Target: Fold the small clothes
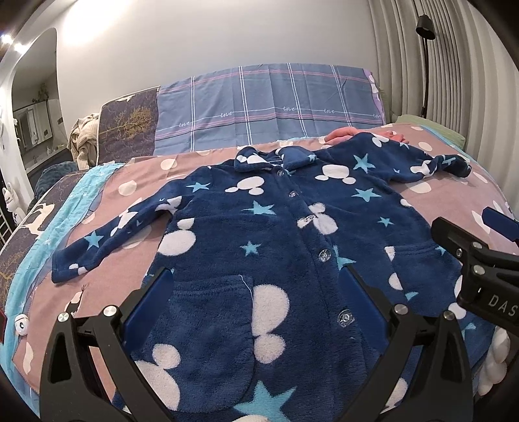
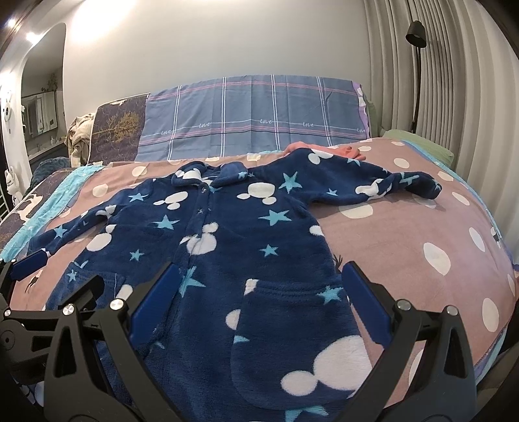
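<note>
A small navy fleece jacket (image 1: 259, 233) with white mouse heads and blue stars lies flat, buttoned, front up on the bed, collar away from me, both sleeves spread out. It also shows in the right wrist view (image 2: 246, 246). My left gripper (image 1: 259, 292) is open and empty, its jaws wide apart over the jacket's lower left pocket. My right gripper (image 2: 259, 285) is open and empty over the lower right pocket; it also shows in the left wrist view (image 1: 470, 240). The left gripper's fingertip (image 2: 29, 263) shows at the left edge of the right wrist view.
The bed cover (image 2: 405, 233) is mauve with white dots. A blue plaid pillow (image 1: 269, 107) stands at the headboard. A pink cloth (image 1: 343, 131) lies behind the collar. A floor lamp (image 1: 425, 29) and curtains are right; a mirror (image 1: 32, 107) left.
</note>
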A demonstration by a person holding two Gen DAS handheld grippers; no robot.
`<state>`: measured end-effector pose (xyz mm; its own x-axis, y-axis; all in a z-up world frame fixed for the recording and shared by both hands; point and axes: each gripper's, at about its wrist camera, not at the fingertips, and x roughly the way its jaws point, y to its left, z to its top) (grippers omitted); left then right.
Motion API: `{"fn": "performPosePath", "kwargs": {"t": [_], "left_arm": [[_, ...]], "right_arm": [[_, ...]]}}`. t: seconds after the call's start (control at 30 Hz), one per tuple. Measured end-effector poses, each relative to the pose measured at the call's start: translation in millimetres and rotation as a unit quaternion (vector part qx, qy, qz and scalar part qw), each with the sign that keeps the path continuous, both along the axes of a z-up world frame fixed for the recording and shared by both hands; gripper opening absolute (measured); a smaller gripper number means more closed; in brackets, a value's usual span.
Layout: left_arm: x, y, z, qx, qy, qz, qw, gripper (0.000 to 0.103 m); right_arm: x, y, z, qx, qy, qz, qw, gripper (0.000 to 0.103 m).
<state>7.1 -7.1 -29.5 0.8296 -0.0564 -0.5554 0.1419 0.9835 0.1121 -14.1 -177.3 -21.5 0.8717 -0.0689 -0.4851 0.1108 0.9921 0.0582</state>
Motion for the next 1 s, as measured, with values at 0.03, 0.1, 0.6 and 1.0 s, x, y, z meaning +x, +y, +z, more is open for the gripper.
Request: {"fn": "performPosePath", "kwargs": {"t": [0.03, 0.1, 0.6, 1.0], "left_arm": [[0.1, -0.2, -0.4, 0.0, 0.0, -0.001, 1.0, 0.102], [0.9, 0.6, -0.7, 0.0, 0.0, -0.002, 1.0, 0.102], [6.2, 7.3, -0.1, -0.021, -0.002, -0.014, 0.9997, 0.102], [37.7, 62.4, 3.8, -0.109, 0.018, -0.016, 0.9938, 0.102]], "right_arm": [[0.0, 0.0, 0.0, 0.0, 0.0, 0.0, 1.0, 0.101], [0.4, 0.7, -0.3, 0.0, 0.0, 0.001, 1.0, 0.101], [3.4, 3.1, -2.5, 0.003, 0.002, 0.006, 1.0, 0.101], [21.8, 1.6, 3.0, -0.011, -0.003, 0.008, 1.0, 0.101]]}}
